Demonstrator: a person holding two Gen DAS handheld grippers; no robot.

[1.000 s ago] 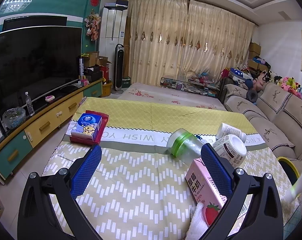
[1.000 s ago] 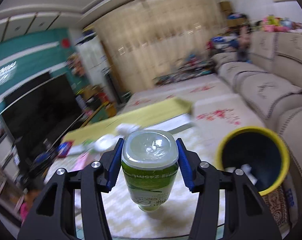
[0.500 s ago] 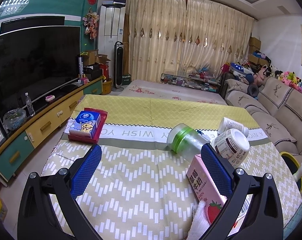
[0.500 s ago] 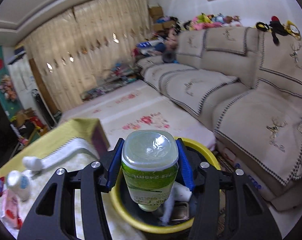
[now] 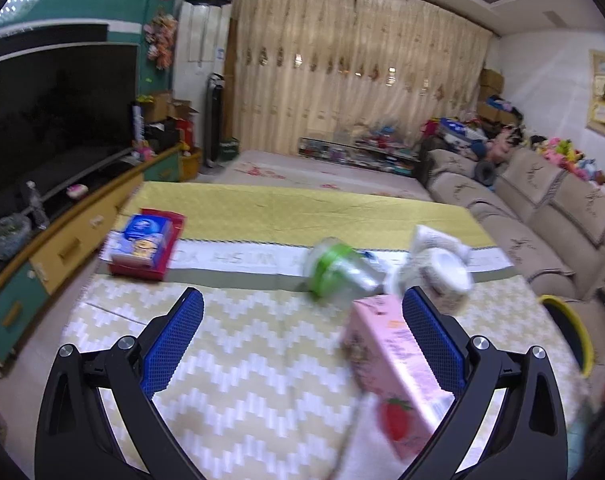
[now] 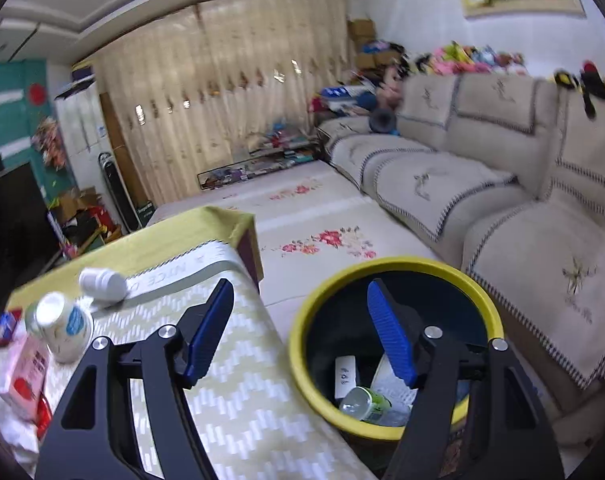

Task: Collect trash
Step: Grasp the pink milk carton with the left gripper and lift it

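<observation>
Right tongs [image 6: 300, 326] are opening, empty, over the yellow-rimmed black bin [image 6: 302, 356]; the green-labelled clear plastic bottle [image 6: 364, 402] lies inside. Left tongs [image 5: 298, 340] gape wide, one pad beside the pink strawberry milk carton [image 5: 390, 372] on the desk [image 5: 242, 360]: a careless swing could topple it off the edge.

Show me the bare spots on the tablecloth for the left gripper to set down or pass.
Free: the chevron patch ahead of the left gripper, bordered by the tissue box and the pink milk carton; also the yellow far strip. Crowded: the right side, where the green-banded bottle and white bottles cluster beside the carton.
</observation>
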